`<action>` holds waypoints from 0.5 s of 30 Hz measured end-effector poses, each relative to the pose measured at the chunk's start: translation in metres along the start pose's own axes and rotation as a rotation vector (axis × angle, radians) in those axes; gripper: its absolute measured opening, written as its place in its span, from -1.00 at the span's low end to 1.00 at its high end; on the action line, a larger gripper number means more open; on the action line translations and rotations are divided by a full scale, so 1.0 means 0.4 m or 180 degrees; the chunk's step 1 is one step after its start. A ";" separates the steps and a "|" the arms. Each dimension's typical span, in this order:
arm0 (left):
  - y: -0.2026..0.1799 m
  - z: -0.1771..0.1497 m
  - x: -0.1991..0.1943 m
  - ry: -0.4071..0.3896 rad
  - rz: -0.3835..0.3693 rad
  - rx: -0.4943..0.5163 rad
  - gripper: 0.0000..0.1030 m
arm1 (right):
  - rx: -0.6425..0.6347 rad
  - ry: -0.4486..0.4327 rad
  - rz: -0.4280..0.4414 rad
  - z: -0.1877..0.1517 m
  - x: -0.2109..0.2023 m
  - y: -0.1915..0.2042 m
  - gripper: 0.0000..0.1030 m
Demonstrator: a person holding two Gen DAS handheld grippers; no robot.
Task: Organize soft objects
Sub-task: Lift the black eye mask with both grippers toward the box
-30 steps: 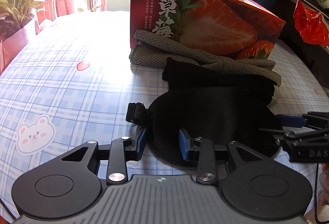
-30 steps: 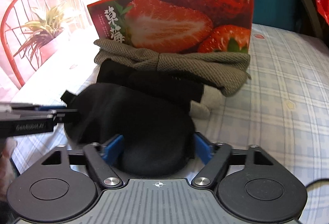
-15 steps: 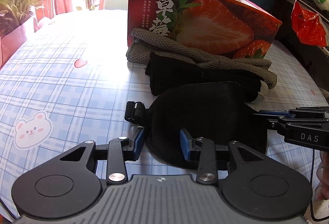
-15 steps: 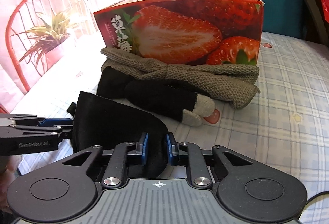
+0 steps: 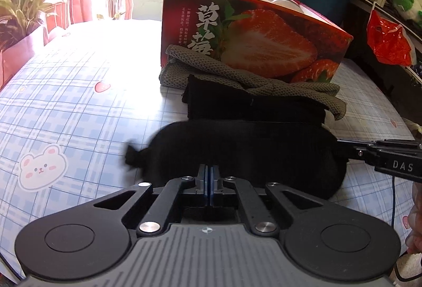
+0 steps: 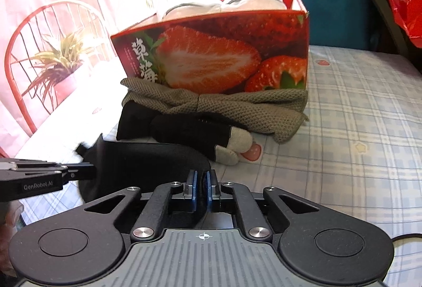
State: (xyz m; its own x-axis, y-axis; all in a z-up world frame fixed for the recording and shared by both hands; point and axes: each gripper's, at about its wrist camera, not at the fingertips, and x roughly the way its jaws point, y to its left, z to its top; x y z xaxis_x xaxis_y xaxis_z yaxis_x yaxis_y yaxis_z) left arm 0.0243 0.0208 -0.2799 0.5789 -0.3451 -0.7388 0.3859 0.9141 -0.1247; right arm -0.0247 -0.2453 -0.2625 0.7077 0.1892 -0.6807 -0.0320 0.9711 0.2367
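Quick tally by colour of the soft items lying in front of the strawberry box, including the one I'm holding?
Black: 2, the eye mask held by both grippers, and the grey-toed socks
Olive-grey: 1, knitted cloth
Total: 3

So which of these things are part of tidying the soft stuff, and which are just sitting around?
Part of the job:
black eye mask, pinched by the left gripper and the right gripper
black socks
olive knit cloth
strawberry box

Just lying about:
potted plant
red chair
red bag
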 end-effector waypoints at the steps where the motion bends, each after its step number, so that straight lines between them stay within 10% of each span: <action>1: -0.001 0.000 -0.001 0.0000 0.0002 0.0000 -0.94 | -0.0003 -0.0016 0.0011 0.002 -0.003 -0.001 -0.91; 15: 0.006 -0.002 -0.028 -0.0080 0.0057 -0.0075 -0.95 | 0.0018 -0.0170 0.0015 -0.001 -0.040 0.007 -0.93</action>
State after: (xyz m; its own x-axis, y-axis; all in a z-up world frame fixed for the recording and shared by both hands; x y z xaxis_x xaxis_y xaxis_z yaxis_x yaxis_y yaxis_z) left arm 0.0184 0.0270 -0.2726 0.6036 -0.3336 -0.7241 0.3583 0.9249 -0.1273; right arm -0.0363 -0.2454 -0.2510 0.7443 0.1855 -0.6416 -0.0313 0.9693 0.2439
